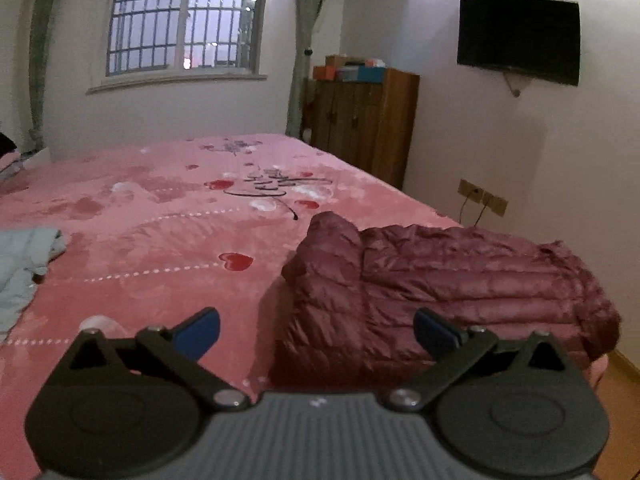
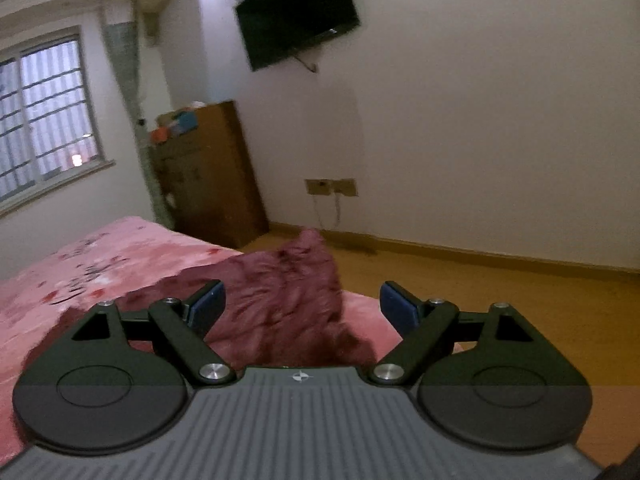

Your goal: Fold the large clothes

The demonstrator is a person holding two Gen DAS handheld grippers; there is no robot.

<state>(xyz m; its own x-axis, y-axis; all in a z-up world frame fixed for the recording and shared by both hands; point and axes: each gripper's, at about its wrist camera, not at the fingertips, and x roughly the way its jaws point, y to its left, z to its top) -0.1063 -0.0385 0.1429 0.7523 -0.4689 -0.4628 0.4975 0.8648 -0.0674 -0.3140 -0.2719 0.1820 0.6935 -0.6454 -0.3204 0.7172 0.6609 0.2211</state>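
While jaws gape, folded maroon jacket beyond left gripper

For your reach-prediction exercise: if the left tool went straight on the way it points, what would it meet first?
Probably the folded maroon puffer jacket on the pink bed; the open left tool points just past its near left edge, so depth is uncertain.

- My dark maroon quilted puffer jacket lies folded into a thick, roughly rectangular bundle on the pink bed cover, at the cover's near right corner; one padded fold stands up along its left side
- In my right view the jacket looks blurred; its far end rises to a peak at the cover's edge
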